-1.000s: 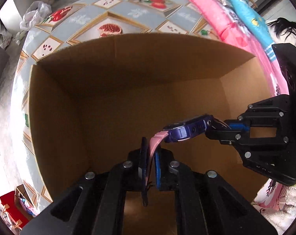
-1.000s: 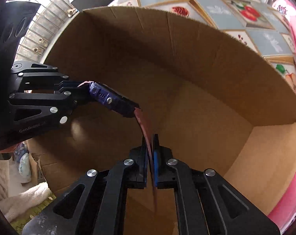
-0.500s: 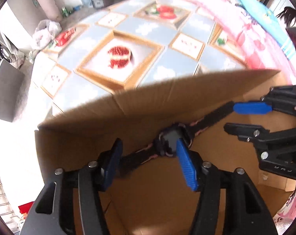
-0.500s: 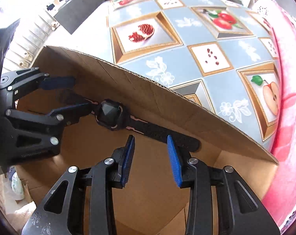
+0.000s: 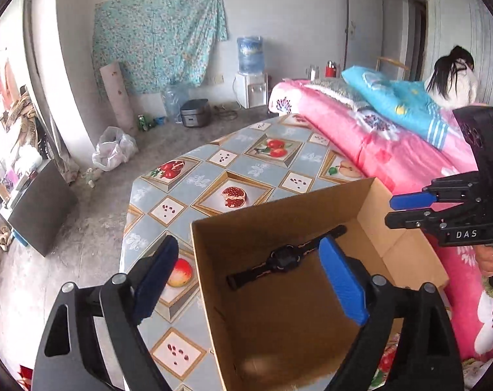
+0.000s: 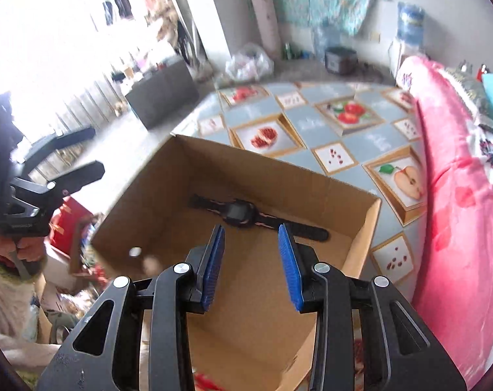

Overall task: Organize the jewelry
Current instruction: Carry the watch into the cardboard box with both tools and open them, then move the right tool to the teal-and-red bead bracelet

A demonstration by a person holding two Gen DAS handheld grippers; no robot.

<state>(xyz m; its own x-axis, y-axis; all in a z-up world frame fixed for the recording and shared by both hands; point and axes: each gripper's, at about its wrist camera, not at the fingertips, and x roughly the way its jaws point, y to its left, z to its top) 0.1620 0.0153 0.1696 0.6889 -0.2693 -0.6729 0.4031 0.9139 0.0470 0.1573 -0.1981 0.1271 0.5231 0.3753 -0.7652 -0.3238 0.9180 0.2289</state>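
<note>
Watch lies flat on the floor of the cardboard box, strap stretched out, close to the far wall. Box sits on the counter, beside the pink bed.

Left gripper above the box: fingers spread wide, having just been opening, nothing between them.

Right gripper also above the box: fingers partly apart, not touching the watch, empty.
</note>
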